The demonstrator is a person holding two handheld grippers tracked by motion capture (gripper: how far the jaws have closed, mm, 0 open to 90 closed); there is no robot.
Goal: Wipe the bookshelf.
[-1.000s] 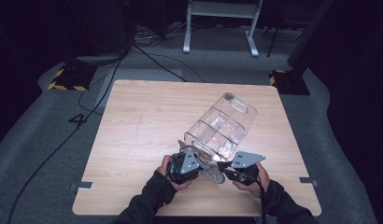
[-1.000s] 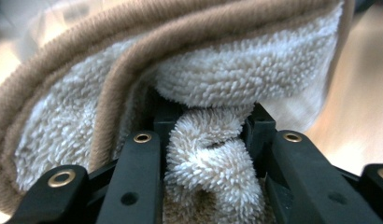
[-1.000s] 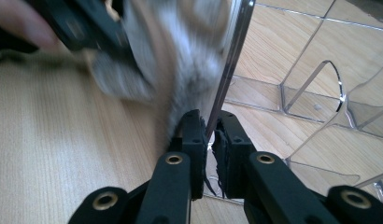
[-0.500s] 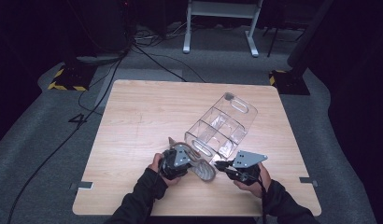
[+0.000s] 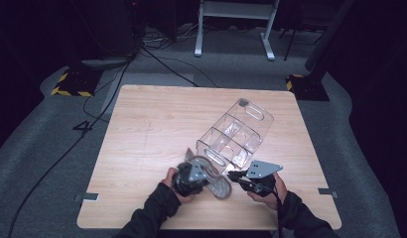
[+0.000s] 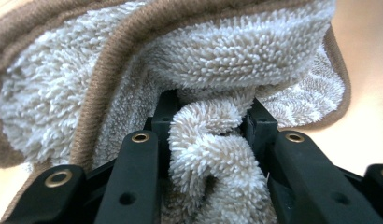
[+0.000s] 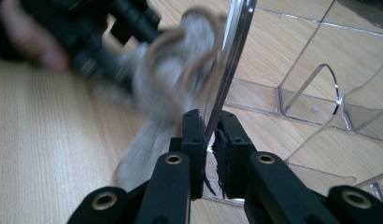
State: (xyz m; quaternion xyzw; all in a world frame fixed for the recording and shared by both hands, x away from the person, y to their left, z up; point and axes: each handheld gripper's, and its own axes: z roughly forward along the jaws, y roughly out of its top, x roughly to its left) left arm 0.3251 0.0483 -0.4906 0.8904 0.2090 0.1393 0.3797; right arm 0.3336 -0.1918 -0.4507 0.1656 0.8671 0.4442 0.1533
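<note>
My left tongs [image 6: 209, 121] clenched on a fold of the fluffy beige towel [image 6: 236, 51], brown-trimmed, bunched between the pads. In the high view the towel [image 5: 219, 184] hangs off my left tongs [image 5: 194, 174] near the bench [image 5: 152, 124] front edge, just beside the clear organizer [image 5: 238, 134]. My right tongs [image 7: 209, 135] clamped on the near wall edge of the clear organizer [image 7: 292, 88], thin plastic rim pinched between both pads. Organizer lies tilted on the bench, dividers visible inside
</note>
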